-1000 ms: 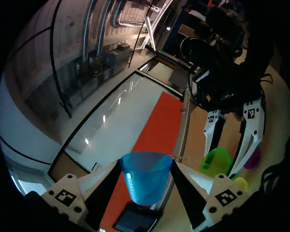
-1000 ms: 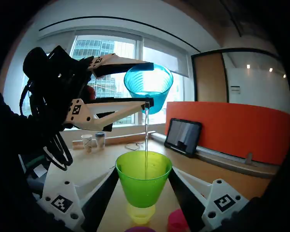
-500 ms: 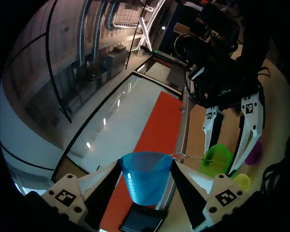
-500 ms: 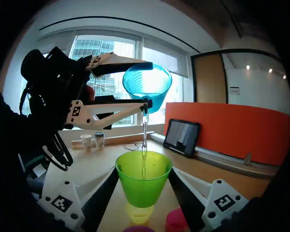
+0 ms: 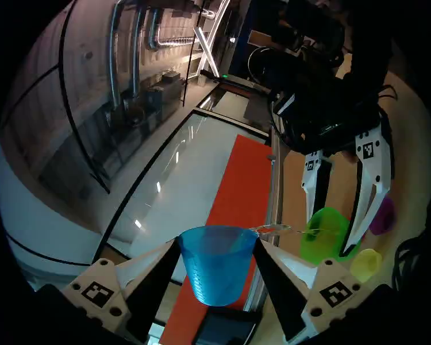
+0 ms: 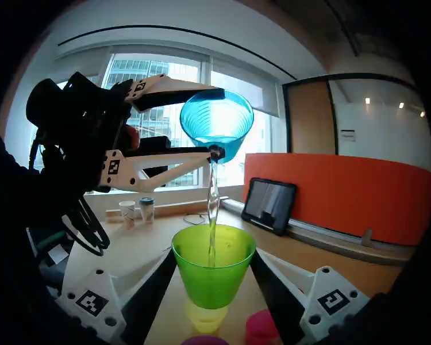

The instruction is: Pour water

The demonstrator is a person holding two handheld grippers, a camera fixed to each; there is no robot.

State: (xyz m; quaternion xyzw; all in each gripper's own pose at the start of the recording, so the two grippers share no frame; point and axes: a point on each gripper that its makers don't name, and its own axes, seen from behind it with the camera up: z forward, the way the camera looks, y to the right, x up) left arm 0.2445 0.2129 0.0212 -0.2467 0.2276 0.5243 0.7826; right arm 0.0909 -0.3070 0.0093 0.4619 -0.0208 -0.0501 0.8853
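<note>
Blue cup [image 6: 216, 123] is see-through ribbed plastic, tipped hard toward the camera in the right gripper view so its open mouth shows, held up in the air above the green cup [image 6: 214, 276]. Left gripper [image 6: 216, 122] is closed on the blue cup, one finger on each side wall, open just to the cup's width. A thin stream of water [image 6: 211, 201] runs off the blue cup's lower rim and falls straight into the green cup. The green cup is translucent and upright; the water level inside can't be read. Right gripper [image 6: 212, 256] clamps the green cup between both fingers, above the wooden table [image 6: 307, 253]. Below it on the table are a yellow cup [image 6: 207, 319] and a pink cup [image 6: 261, 330]; their contents cannot be told. A tablet [image 6: 268, 204] leans against an orange panel [image 6: 353, 195] behind. Two small paper cups [image 6: 136, 211] stand by the window.
</note>
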